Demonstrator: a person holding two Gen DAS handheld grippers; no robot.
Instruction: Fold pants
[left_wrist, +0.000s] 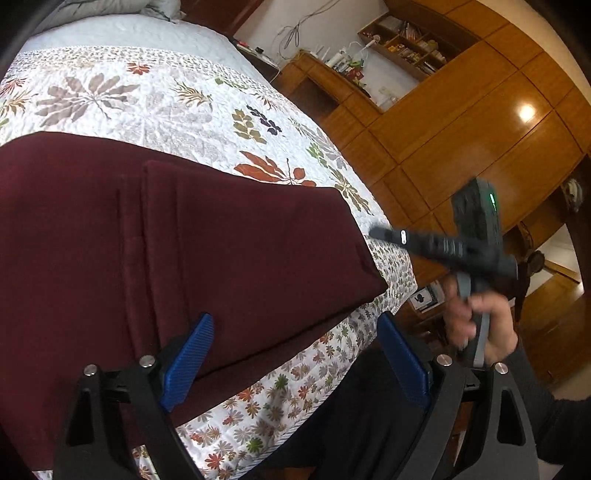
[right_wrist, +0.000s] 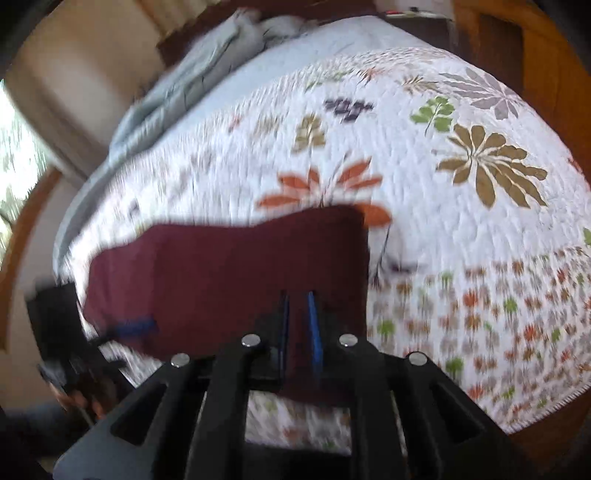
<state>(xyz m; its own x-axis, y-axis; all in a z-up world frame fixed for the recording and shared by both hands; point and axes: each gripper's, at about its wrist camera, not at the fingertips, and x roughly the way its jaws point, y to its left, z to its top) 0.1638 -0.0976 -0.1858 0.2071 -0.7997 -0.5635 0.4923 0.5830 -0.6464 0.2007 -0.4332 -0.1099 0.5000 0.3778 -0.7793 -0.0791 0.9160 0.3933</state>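
Observation:
The dark red pants (left_wrist: 221, 240) lie folded on the flowered bedspread (left_wrist: 166, 107), reaching to the bed's near edge. My left gripper (left_wrist: 295, 321) hovers open over their near edge; the left blue pad (left_wrist: 188, 362) is above the cloth and the right pad (left_wrist: 402, 362) is past the bed's edge. A hand holds my right gripper (left_wrist: 373, 233) at the pants' right edge. In the blurred right wrist view its blue pads (right_wrist: 314, 332) stand close together, gripper (right_wrist: 298, 297) shut on the pants (right_wrist: 221, 266), with red cloth filling the narrow gap.
The bed's near edge (left_wrist: 295, 417) runs under the left gripper, with a dark garment on the person below it. Wooden cupboards (left_wrist: 461, 122) and a cluttered shelf (left_wrist: 406, 40) stand to the right. A grey blanket (right_wrist: 177, 88) lies bunched at the bed's far end.

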